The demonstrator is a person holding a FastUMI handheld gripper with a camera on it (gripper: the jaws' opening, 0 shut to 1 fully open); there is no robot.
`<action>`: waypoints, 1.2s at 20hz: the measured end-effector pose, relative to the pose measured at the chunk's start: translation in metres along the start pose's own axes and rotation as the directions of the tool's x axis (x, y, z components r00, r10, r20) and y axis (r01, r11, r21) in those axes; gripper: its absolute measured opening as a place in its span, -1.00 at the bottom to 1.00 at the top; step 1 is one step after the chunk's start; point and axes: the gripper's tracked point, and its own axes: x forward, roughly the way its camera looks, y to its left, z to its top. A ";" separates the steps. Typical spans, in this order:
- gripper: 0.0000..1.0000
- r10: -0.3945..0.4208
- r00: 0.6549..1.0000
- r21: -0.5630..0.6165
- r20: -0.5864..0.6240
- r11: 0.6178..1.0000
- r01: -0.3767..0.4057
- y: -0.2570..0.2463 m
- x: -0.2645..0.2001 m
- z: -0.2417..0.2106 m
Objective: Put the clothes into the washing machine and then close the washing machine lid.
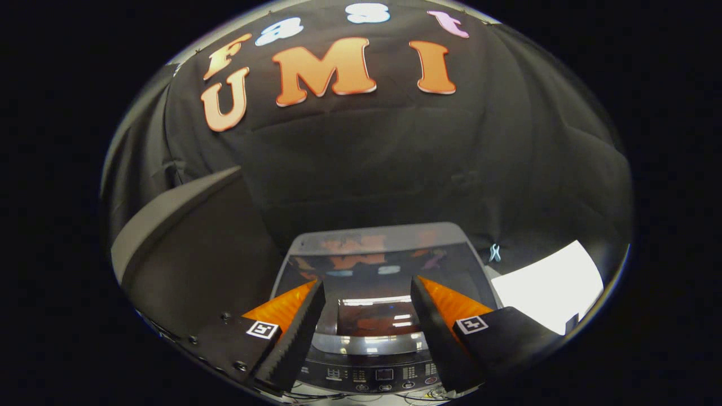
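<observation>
- Gripper view: the gripper [366,293] sits at lower centre of the frame, fingers spread wide, holding nothing.
- The washing machine [372,361] lies beneath and between them, its glossy lid [369,256] down, reflecting lights.
- Black cloth wall [395,158] fills the upper frame; a white sheet [550,285] sits lower right.

The gripper [366,293] fingers spread empty above the washing machine's shut lid [372,265].

The washing machine [372,293] stands low and near, a grey top-loader with its control panel [372,375] on the nearest edge. Its dark, glossy lid [372,276] lies flat and closed, mirroring lights overhead.
</observation>
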 end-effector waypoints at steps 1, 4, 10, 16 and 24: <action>0.96 0.005 0.999 0.005 0.041 1.000 -0.005 0.005 -0.011 0.019; 0.96 0.007 0.990 -0.023 0.141 1.000 -0.004 0.015 -0.052 0.064; 0.95 0.011 0.952 -0.081 0.305 0.997 0.014 0.039 -0.136 0.146; 0.96 0.012 0.906 -0.107 0.423 0.994 0.036 0.062 -0.205 0.188; 0.96 0.008 0.871 -0.129 0.492 0.990 0.064 0.081 -0.254 0.209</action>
